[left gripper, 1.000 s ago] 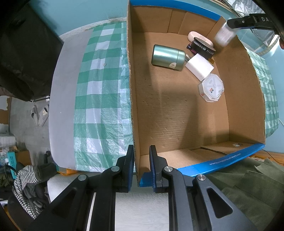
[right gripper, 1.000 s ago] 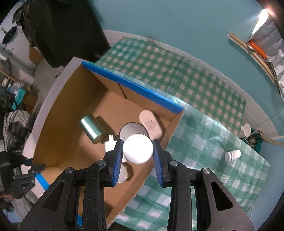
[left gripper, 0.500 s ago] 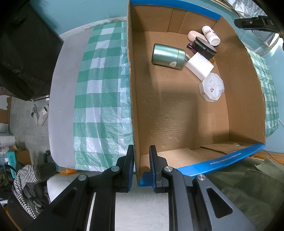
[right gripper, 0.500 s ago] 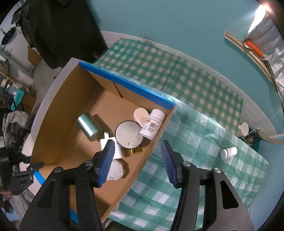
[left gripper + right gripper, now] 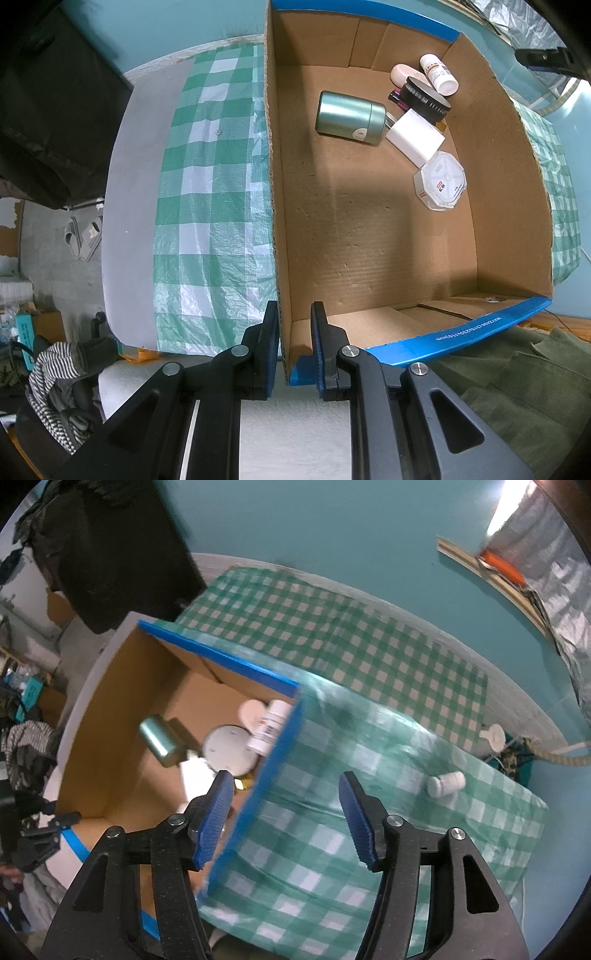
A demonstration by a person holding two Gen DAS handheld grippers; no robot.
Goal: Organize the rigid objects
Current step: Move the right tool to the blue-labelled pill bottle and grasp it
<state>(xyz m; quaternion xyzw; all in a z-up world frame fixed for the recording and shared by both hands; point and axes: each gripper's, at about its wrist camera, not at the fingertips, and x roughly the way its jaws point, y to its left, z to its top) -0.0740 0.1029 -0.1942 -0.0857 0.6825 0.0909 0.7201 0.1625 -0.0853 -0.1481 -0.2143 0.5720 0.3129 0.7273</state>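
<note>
Left wrist view: the left gripper (image 5: pixel 291 347) is pinched narrow on the near corner of the cardboard box (image 5: pixel 509 206), one blue pad outside the left wall and the other inside, at 6 o'clock in the frame. The open box sits on a table covered by a green checked cloth (image 5: pixel 207 192). Its contents cluster toward 1 o'clock: a green metal canister (image 5: pixel 349 117) lying on its side, a white rectangular block (image 5: pixel 415 137) just beside it, an octagonal white container (image 5: pixel 439 181) touching the block's near end, a black round case (image 5: pixel 426 99) tilted against the far wall, a pale oval item (image 5: pixel 402 74) behind it, and a white pill bottle (image 5: pixel 439 74) leaning in the far right corner.

Right wrist view, blurred by motion: the right gripper (image 5: pixel 286 819) is spread wide and holds nothing, its fingers straddling the box's blue-taped right wall. The pill bottle (image 5: pixel 271 722) shows at 12 o'clock from the left finger, resting inside the box against that wall. A second white bottle (image 5: pixel 446 783) lies on its side on the checked cloth at 3 o'clock, well apart from the box. A small white round object (image 5: pixel 493 734) sits near the table's far edge.
</note>
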